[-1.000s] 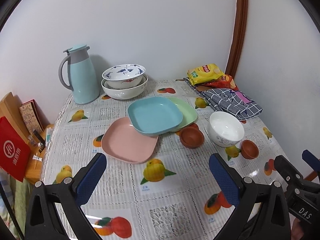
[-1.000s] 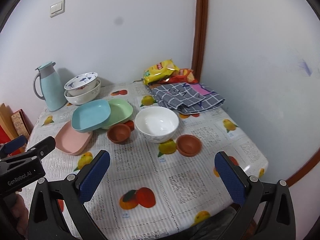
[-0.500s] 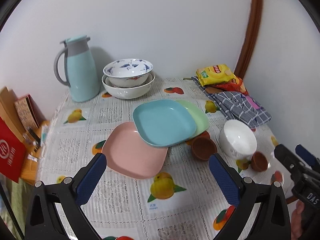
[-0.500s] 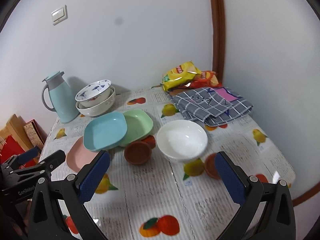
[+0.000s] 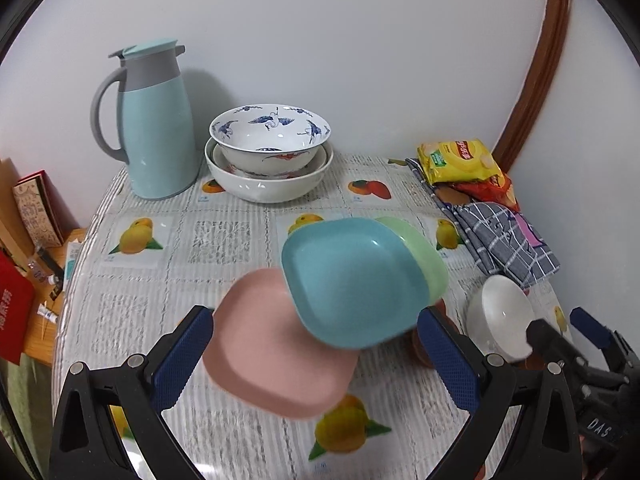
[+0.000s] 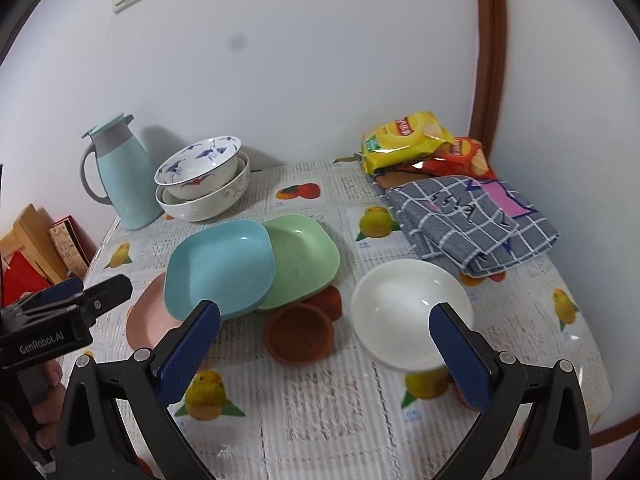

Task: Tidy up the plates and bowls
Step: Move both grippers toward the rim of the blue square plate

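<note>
Both grippers have moved in toward the dishes since a second ago; everything looms larger in both wrist views. Nothing on the worktop [image 6: 320, 420] has shifted.

Left gripper [image 5: 316, 356]: fingers spread wide, holding nothing, hovering over the near edge of the pink plate [image 5: 272, 344]. That plate now sits between the finger pads in the left view, where earlier it lay well ahead of them. Touching or not: cannot tell, the view is motion-blurred.

Right gripper [image 6: 324, 352]: fingers wide apart, empty. The brown saucer [image 6: 300, 334] and white bowl [image 6: 408, 312] now fall between and just ahead of its pads; before, they were further off. The right finger hides a second brown saucer, which was in plain sight a second ago.

Layout:
- Blue plate [image 6: 220, 266] overlaps the pink plate on one side and the green plate [image 6: 302, 262] on the other; all three are fanned across mid-worktop.
- Another brown dish [image 6: 330, 300] pokes out from under the green plate, touching the brown saucer.
- White bowl is just right of the saucer, apart from the plates.
- Patterned bowl [image 5: 270, 132] is nested in a larger white bowl [image 5: 268, 182] at the back, beside the teal jug [image 5: 156, 124].
- Snack bags [image 6: 408, 140] and checked cloth [image 6: 468, 220] are in the far right corner.

The left gripper's body and the hand [image 6: 44, 412] gripping it show at the left edge of the right view.
</note>
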{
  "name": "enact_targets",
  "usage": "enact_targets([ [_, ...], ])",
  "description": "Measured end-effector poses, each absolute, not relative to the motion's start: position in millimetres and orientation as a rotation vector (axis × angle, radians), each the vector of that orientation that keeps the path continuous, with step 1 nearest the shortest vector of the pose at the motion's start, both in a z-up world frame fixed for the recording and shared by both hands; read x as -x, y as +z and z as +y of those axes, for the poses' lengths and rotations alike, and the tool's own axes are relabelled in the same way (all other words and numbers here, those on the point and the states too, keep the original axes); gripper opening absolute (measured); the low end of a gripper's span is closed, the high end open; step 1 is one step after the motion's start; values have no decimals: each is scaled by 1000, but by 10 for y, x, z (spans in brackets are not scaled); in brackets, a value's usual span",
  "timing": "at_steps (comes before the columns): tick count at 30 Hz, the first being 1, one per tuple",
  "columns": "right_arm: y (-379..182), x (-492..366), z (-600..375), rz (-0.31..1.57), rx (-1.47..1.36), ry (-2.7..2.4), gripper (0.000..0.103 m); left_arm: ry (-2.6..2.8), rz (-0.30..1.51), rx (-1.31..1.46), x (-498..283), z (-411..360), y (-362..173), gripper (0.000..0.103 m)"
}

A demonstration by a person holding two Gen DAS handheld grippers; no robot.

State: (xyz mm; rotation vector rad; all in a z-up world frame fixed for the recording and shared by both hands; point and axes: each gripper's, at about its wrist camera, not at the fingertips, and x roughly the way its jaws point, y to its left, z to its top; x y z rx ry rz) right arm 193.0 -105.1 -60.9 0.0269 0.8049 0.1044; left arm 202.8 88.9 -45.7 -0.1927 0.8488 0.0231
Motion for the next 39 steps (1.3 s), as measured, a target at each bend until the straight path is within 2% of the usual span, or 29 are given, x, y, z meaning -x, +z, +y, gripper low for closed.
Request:
enact_targets([
  [6, -788, -2227, -904, 839, -20, 144, 101, 47, 872, 211, -2388, 995, -607, 98],
  [9, -882, -2377, -842, 860, -12, 156, 100, 35, 898, 194, -2589, 1007, -694, 90],
  [10, -913, -2426, -818, 866, -8, 159, 100, 32, 906, 193, -2642, 1011, -714, 79],
  [11, -944, -2474, -797, 870, -7, 160, 100, 29, 915, 193, -2694, 1009, -736, 73],
  [12, -968, -2504, -785, 872, -8, 159, 99, 26, 923, 192, -2751, 1006, -763, 73],
  [15, -1057, -2614, -739, 892, -15, 169, 92, 19, 939, 174, -2916, 988, -849, 68],
  [17, -1125, -2673, -716, 908, -22, 171, 89, 19, 952, 160, -3018, 975, -915, 60],
  [19, -1192, -2727, -697, 922, -25, 171, 83, -4, 973, 160, -3104, 968, -982, 60],
  [23, -1319, -2835, -677, 955, -49, 156, 79, -16, 1011, 189, -3229, 982, -1133, 60],
  [30, -1484, -2932, -615, 987, -41, 148, 65, -11, 1023, 218, -3278, 994, -1285, 58],
  [36, -1545, -2981, -576, 993, -44, 144, 46, -35, 1052, 246, -3341, 1052, -1372, 36],
  [39, -1585, -3003, -531, 998, -15, 151, 45, -51, 1057, 262, -3375, 1061, -1390, 29],
])
